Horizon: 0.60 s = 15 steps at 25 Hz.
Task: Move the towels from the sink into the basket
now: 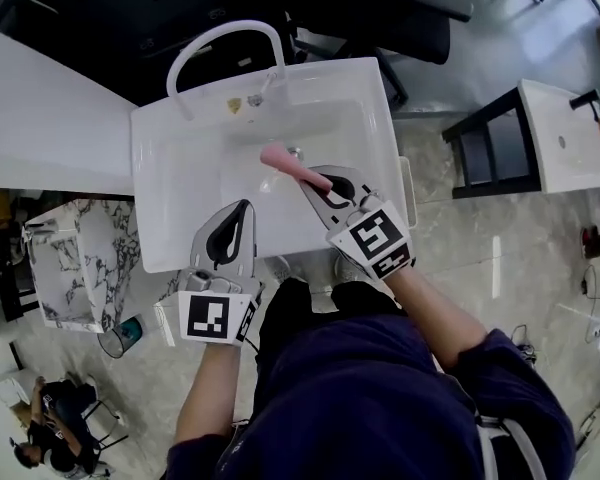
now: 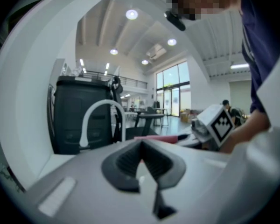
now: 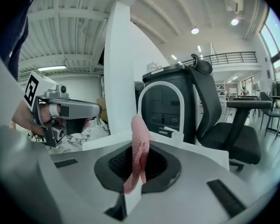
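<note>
Over the white sink (image 1: 150,168), a pink towel (image 1: 283,162) is pinched tight in the right gripper (image 1: 320,181) and held out above it. Just beside, the left gripper (image 1: 245,208) is seen closed, with nothing between its jaws.

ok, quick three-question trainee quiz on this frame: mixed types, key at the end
1. True or false: the left tongs hold a towel.
2. What grips the pink towel? A) the right tongs B) the left tongs C) nothing, it lies loose
3. Fill in: in the head view the pink towel shows over the white ____.

Key:
1. False. The left tongs are shut with nothing between them.
2. A. The right tongs are shut on the pink towel.
3. sink
</note>
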### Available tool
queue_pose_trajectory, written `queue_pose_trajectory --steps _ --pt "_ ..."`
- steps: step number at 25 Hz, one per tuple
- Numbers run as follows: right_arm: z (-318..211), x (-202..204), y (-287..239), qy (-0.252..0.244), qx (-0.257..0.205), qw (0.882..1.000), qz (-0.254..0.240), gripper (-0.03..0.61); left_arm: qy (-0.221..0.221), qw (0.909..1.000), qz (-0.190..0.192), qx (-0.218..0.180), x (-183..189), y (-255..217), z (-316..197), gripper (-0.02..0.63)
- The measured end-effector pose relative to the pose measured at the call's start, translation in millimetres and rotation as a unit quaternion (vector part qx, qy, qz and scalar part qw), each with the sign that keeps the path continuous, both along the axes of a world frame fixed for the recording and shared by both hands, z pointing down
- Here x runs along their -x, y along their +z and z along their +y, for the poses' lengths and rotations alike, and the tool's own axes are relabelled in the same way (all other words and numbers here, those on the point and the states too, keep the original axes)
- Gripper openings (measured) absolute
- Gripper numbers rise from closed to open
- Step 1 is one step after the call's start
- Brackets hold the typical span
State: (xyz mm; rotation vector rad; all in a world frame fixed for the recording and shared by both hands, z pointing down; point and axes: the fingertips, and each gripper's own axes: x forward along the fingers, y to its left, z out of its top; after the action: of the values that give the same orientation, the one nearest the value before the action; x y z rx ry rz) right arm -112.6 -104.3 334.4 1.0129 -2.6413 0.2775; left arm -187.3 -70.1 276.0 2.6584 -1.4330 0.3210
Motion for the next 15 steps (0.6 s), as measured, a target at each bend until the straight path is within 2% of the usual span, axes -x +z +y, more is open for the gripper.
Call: queue_pose_trajectory --steps 8,15 --pt "11 -96 -11 0.061 -0.01 0.998 0.0 0.017 0.067 0.9977 -0.009 -0.008 -86 -9 6 0.003" --pt "29 -139 -23 0.148 -0.014 0.989 0.008 0.017 0.149 0.9888 0.005 -0.013 -121 -12 10 0.003"
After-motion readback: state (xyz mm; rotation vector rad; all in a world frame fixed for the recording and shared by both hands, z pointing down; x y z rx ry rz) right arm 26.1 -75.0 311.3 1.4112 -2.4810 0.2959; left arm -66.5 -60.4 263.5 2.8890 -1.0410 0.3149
